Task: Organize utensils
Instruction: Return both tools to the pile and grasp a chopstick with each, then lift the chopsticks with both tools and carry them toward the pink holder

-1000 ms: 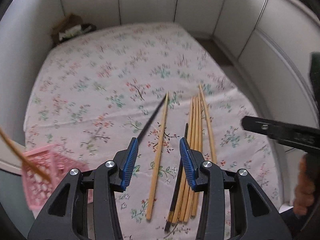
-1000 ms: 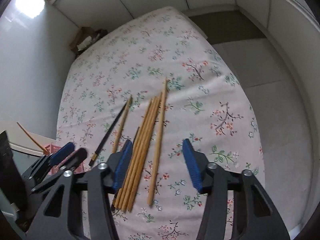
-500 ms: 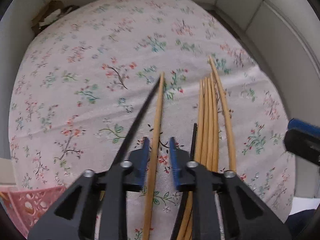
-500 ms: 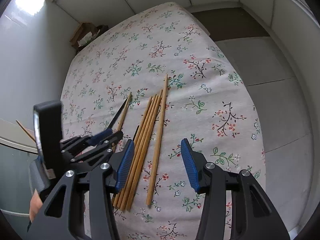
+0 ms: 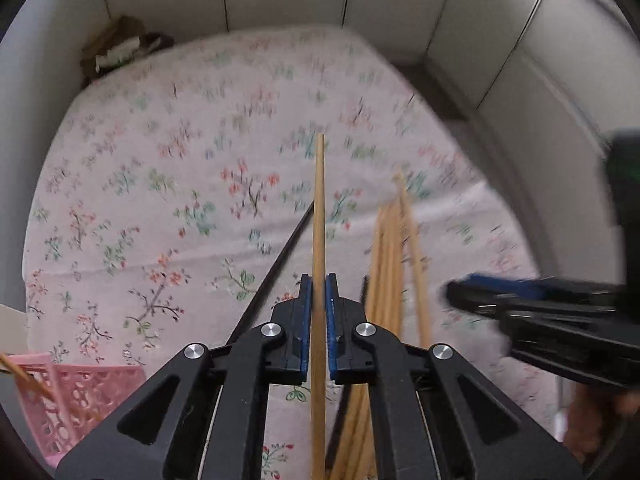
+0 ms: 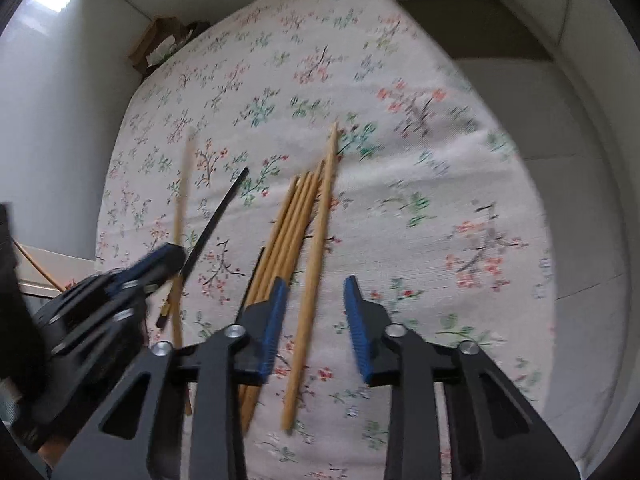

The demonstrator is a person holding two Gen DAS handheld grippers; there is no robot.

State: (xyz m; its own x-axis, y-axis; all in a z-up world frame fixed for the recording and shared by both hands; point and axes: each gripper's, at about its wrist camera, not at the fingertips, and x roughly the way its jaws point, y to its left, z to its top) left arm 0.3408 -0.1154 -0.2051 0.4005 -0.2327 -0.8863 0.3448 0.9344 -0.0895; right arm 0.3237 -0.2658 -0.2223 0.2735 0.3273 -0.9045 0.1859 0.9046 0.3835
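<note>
My left gripper is shut on a wooden chopstick and holds it lifted off the floral cloth; it also shows in the right wrist view. A black chopstick lies just left of it on the cloth. A bundle of several wooden chopsticks lies to the right, with one separate wooden chopstick beside it. My right gripper is open, its jaws hovering over that separate chopstick. A second black chopstick lies partly under the bundle.
A pink perforated basket with a wooden chopstick in it stands at the near left edge. A brown cardboard item sits at the far left corner. White walls surround the table; the floor drops off on the right.
My left gripper closed on the wooden chopstick and lifted it off the cloth. My right gripper moved forward over the separate wooden chopstick, still open.
</note>
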